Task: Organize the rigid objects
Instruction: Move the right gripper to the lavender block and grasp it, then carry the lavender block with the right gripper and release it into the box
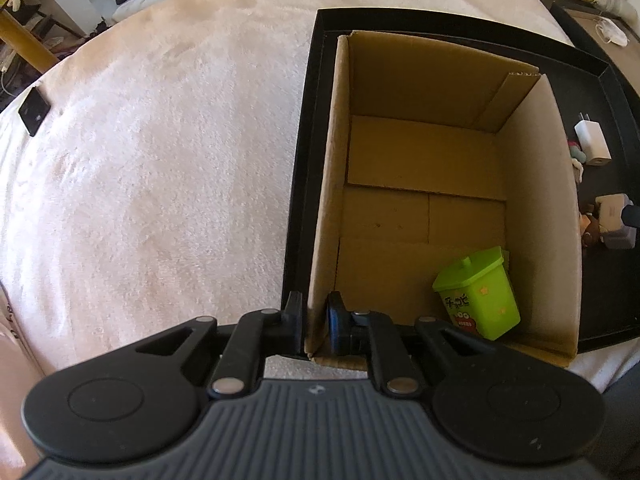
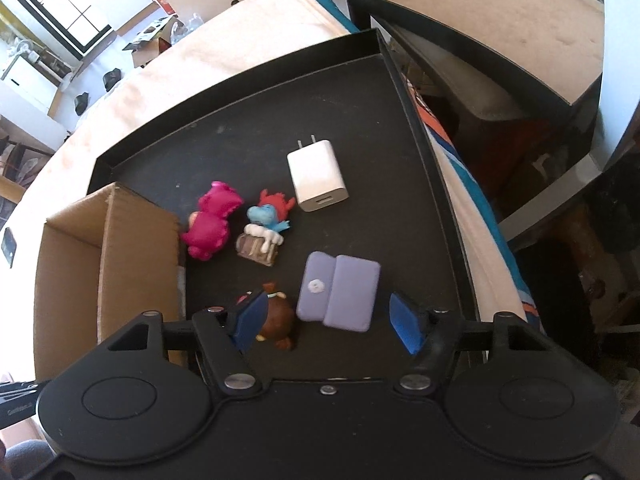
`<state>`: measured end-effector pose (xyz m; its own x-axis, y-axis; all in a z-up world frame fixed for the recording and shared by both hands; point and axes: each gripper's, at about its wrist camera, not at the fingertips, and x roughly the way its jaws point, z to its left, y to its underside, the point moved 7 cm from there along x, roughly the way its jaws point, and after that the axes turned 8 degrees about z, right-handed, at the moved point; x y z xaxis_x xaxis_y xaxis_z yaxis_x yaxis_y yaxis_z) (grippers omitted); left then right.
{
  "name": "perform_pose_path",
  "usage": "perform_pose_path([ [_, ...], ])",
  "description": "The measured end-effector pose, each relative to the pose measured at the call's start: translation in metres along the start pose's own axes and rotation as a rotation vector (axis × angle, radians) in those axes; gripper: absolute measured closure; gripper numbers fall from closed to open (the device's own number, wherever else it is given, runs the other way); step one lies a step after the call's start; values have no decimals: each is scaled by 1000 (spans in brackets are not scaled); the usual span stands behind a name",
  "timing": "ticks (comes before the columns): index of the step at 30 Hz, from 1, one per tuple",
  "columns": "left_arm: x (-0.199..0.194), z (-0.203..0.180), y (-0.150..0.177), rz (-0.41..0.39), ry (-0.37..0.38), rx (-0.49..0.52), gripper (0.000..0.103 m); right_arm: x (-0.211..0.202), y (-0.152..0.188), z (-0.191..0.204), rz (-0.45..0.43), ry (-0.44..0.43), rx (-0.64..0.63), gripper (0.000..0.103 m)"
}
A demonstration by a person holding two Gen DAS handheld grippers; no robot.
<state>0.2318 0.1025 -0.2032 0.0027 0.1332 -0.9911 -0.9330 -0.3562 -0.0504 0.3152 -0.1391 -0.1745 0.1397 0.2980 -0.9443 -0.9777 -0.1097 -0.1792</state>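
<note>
Right gripper (image 2: 328, 322) jaws spread wide, empty, poised over the black tray (image 2: 404, 80). Lavender hinged case (image 2: 340, 292) lies flat directly ahead between the blue pads, long axis running across the jaw line, matte and rounded; the right hand is clearly the nearer one. Brown figurine (image 2: 280, 320) sits just beside the left pad, partly hidden, possibly touching it. Beyond: magenta dinosaur toy (image 2: 214, 216), blue-and-red figurine on a barrel (image 2: 264, 232), glossy white USB charger (image 2: 318, 176) with 2 prongs. Left gripper (image 1: 314, 320) is clamped on the near wall of the corrugated cardboard box (image 1: 532, 208), steadying it. Inside sits 1 lime plastic mini bin (image 1: 480, 296), upright near the right wall.
</note>
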Motion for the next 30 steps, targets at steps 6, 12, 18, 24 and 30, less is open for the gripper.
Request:
perform_pose_path([
  [6, 1, -3, -2, 16, -19, 3, 91, 13, -1, -1, 13, 8, -8, 36],
  [12, 2, -5, -3, 19, -24, 4, 91, 25, -2, -3, 27, -3, -2, 57],
  [18, 0, -4, -3, 19, -14, 5, 91, 13, 1, 3, 7, -8, -20, 59],
  [24, 0, 2, -1, 16, 33, -9, 91, -8, 0, 23, -28, -16, -62, 59],
  [30, 2, 3, -2, 25, 63, -4, 91, -29, -7, 51, -72, -10, -111, 59],
])
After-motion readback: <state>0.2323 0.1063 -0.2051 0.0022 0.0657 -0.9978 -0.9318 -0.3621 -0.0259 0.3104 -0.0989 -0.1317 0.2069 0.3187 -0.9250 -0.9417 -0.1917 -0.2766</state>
